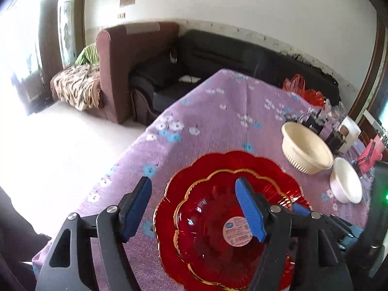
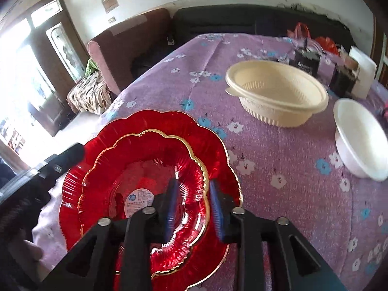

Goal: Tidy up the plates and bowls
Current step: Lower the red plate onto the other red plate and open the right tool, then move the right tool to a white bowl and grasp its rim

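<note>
Right gripper [image 2: 194, 206] pinches the gold rim of the small red plate [image 2: 145, 184], which lies nested on the large red plate [image 2: 218, 145]. Left gripper [image 1: 194, 208] spread wide above both plates, touching neither. Cream bowl [image 2: 276, 94] and white bowl [image 2: 359, 135] stand apart on the purple tablecloth [image 2: 278, 157].

Strong daylight enters from the doorway [image 2: 21, 77] at nine o'clock and burns the floor [image 1: 60, 150] to pure white. Both views bend heavily at the edges — dark corners all around. The red plates [image 2: 150, 169] carry small glints, and the cream bowl [image 2: 276, 94] is softly blurred.
</note>
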Motion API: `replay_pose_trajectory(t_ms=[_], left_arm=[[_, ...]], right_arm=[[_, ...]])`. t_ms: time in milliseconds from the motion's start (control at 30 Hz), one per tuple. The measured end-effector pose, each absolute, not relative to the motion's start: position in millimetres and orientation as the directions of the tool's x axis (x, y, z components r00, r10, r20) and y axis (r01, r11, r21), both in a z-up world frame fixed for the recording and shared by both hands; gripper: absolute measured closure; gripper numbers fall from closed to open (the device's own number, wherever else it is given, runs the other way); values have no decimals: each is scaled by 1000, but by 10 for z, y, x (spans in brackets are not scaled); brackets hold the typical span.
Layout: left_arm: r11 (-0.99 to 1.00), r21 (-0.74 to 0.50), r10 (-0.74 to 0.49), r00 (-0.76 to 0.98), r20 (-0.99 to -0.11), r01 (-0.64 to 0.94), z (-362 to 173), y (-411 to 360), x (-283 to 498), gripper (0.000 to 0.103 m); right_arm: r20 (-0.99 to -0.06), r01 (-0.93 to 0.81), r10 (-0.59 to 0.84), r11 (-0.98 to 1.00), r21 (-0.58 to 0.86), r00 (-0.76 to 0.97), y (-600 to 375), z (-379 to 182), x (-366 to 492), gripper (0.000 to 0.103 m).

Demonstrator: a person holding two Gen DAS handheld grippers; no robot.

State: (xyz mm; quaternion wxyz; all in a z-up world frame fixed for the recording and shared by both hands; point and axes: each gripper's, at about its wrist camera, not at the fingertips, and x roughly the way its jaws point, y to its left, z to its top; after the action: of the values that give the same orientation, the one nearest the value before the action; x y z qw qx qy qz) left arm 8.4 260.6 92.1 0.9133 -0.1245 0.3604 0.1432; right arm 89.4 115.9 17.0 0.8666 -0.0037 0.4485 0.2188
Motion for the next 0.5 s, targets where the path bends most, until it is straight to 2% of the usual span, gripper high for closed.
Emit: replay_pose_trajectory(t_ms=[133, 267, 367, 500], left_arm=[[932, -141, 156, 722, -674, -333, 1006, 2571, -40, 30], [938, -150, 142, 742, -656, -312, 1111, 2509, -209, 28], [933, -170, 144, 763, -630, -317, 1161, 2464, -416, 19], [929, -209, 111, 772, -626, -304, 1135, 2384, -609, 18]], right_arm=[[-736, -389, 421, 892, 230, 530, 1057, 299, 817, 61], [-691, -350, 435, 897, 272, 577, 750, 505, 707, 51], [-682, -292, 392, 919, 264, 618, 375, 577, 626, 49], [-694, -180, 319, 946, 268, 645, -260, 537, 616, 49]])
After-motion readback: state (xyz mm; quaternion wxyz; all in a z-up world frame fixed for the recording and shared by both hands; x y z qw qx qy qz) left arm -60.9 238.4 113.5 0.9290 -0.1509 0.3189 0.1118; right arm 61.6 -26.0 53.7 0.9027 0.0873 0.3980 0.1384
